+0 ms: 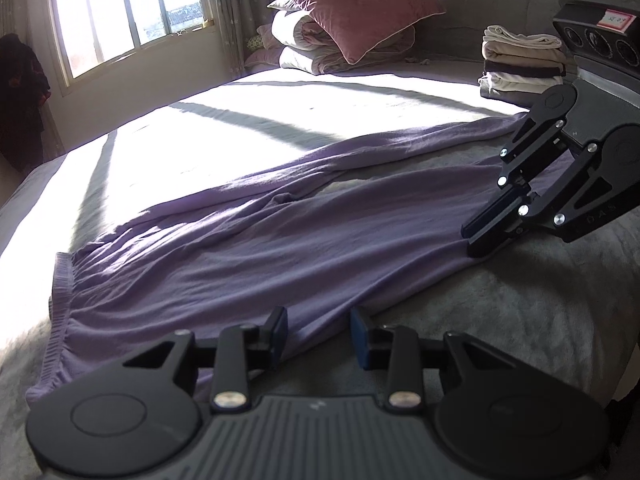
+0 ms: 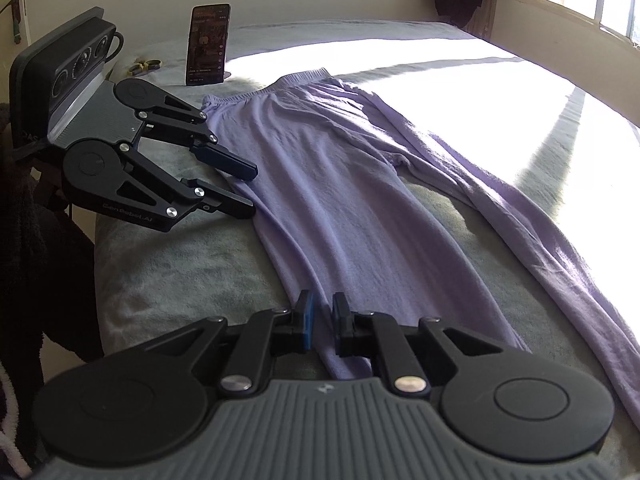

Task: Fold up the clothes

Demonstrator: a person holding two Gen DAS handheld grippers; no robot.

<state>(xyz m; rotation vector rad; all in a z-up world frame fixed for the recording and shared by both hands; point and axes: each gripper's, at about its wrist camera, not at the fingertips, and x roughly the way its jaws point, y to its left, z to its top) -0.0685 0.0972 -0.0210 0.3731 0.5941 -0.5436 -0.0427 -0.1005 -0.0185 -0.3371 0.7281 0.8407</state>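
Through my left wrist camera, the purple trousers [image 1: 280, 240] lie flat along the grey bed [image 1: 520, 320], with the waistband [image 1: 60, 300] to the left and the legs running off to the right. My left tongs [image 1: 319, 330] stand narrow but not closed, and the near edge of the trousers below the waistband lies in the gap between the pads. Farther along the same edge, my right tongs [image 1: 474, 242] are almost together and nipped on the cloth, with creases running to their tips. A stack of folded clothes [image 1: 522, 66] sits near the head of the bed, beside a pink pillow [image 1: 356, 8].

Through my right wrist camera, my right tongs [image 2: 323, 320] show only a slim gap, filled by the cloth of the near trouser leg [image 2: 340, 200]. My left tongs [image 2: 250, 190] are at the trousers' edge, their fingers apart. A phone [image 2: 208, 44] stands upright beyond the waistband [image 2: 280, 80].
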